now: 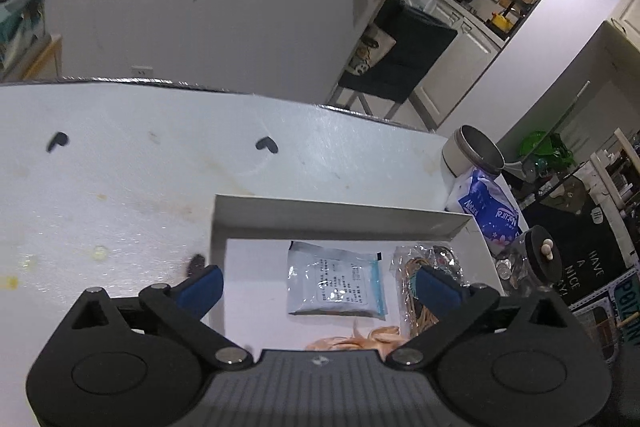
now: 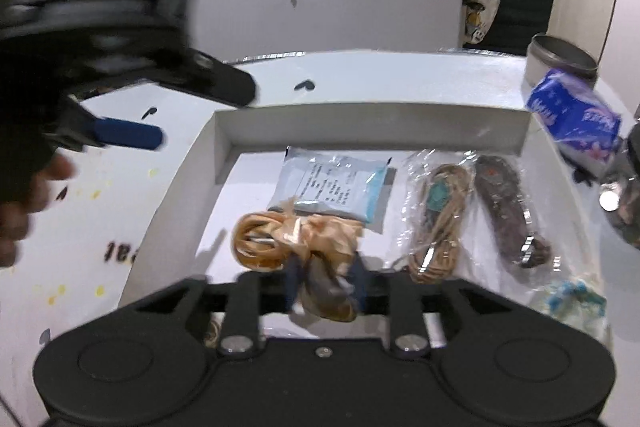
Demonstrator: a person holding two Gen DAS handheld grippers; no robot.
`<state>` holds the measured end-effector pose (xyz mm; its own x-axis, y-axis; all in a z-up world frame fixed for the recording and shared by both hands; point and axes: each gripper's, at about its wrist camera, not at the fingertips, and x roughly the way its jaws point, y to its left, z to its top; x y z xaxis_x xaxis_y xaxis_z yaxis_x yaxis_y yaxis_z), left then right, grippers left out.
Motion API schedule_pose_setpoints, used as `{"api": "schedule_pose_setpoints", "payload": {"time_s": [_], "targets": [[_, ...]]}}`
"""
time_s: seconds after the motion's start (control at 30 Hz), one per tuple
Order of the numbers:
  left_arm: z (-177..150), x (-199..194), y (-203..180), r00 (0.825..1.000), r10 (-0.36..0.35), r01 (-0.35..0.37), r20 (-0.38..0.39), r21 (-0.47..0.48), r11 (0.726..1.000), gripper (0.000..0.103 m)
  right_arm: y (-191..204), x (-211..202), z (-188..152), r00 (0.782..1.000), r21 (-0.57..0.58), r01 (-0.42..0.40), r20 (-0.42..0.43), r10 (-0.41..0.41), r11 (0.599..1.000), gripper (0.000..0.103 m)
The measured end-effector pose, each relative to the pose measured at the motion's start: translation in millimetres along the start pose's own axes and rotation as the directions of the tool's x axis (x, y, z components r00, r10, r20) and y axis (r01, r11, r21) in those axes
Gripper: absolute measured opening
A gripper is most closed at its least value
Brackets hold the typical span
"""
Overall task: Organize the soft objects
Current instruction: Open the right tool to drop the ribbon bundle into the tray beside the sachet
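Right gripper (image 2: 326,293): jaws partly apart around the peach ribbon bundle (image 2: 298,237); whether the pads press it cannot be told.
Left gripper (image 1: 318,285): spread wide, nothing between its jaws, over the tray's left wall.
Tray (image 2: 372,121): one, white, holding one ribbon bundle, one pale sachet (image 2: 340,189), two clear bags (image 2: 440,211).
Beyond tray: one blue tissue pack (image 2: 574,119), one round tin (image 2: 560,61) on the table (image 1: 120,187).

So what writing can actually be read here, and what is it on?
"Natural": blue tissue pack.
"HAVE A NICE": dark mat on the floor; its last word is cut off.
White pouch in the tray: label print too small.
Black marks on the table: blurred.
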<state>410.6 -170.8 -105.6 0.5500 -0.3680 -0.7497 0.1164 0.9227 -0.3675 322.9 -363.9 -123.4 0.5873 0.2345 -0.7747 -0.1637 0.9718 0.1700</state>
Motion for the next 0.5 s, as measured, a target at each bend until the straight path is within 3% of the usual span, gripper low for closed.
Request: {"api": "schedule_pose_setpoints", "payload": {"time_s": [0.03, 0.1, 0.17, 0.33, 0.5], "targets": [[-1.5, -5.0, -0.7, 1.0, 0.006, -0.006, 0.009, 0.004, 1.0, 0.101, -1.2, 3.6, -0.1, 1.0, 0.009, -0.012, -0.011, 0.012, 1.0, 0.053], [-5.1, -14.0, -1.6, 1.0, 0.01, -0.01, 0.024, 0.002, 1.0, 0.102, -3.3, 4.6, -1.3, 0.999, 0.022, -0.038, -0.024, 0.038, 0.999, 0.061], [-8.8, -21.4, -3.5, 0.999, 0.012, -0.012, 0.037, 0.001, 1.0, 0.103, -4.2, -1.0, -3.0, 0.999, 0.02, -0.044, -0.02, 0.044, 0.999, 0.083], [-19.4, -34.9, -10.7, 0.997, 0.049, -0.049, 0.062, 0.004, 0.999, 0.103, -9.7, -19.7, -2.7, 0.998, 0.016, -0.059, 0.008, 0.059, 0.998, 0.095], [-33.2, -48.6, -17.4, 0.994, 0.076, -0.076, 0.083, 0.002, 0.997, 0.103, -16.3, -40.1, -0.4, 0.997, 0.005, -0.057, 0.051, 0.056, 0.998, 0.099]]}}
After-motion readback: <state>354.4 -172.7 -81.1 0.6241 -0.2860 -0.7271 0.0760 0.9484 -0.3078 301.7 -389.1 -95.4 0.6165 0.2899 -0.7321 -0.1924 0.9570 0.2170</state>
